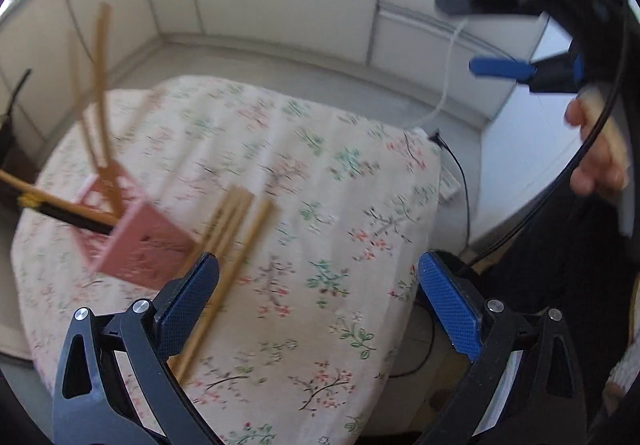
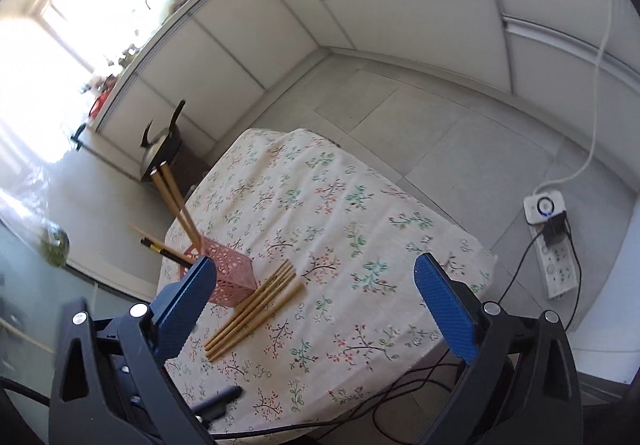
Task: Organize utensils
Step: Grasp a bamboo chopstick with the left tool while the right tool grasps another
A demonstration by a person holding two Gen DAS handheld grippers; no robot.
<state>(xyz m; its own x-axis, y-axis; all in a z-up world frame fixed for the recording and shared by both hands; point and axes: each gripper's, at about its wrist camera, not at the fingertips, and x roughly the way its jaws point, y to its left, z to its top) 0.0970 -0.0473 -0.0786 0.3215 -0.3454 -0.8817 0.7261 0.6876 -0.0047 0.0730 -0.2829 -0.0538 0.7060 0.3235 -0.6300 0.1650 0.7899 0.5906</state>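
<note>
Chopsticks (image 2: pixel 253 315) lie flat beside pink holder (image 2: pixel 234 281), tips seemingly toward it.

We hold our left gripper (image 1: pixel 318 277) and right gripper (image 2: pixel 314 279) tilted downward, jaws spread wide, both empty.

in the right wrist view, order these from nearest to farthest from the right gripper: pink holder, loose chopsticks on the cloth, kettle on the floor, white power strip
Measured from the right gripper, open and empty:
1. Loose chopsticks, lying on the cloth just ahead, slightly left.
2. Pink holder, standing just behind the chopsticks, left.
3. White power strip, on the floor, right.
4. Kettle, on the floor beyond the table's far left corner.
</note>
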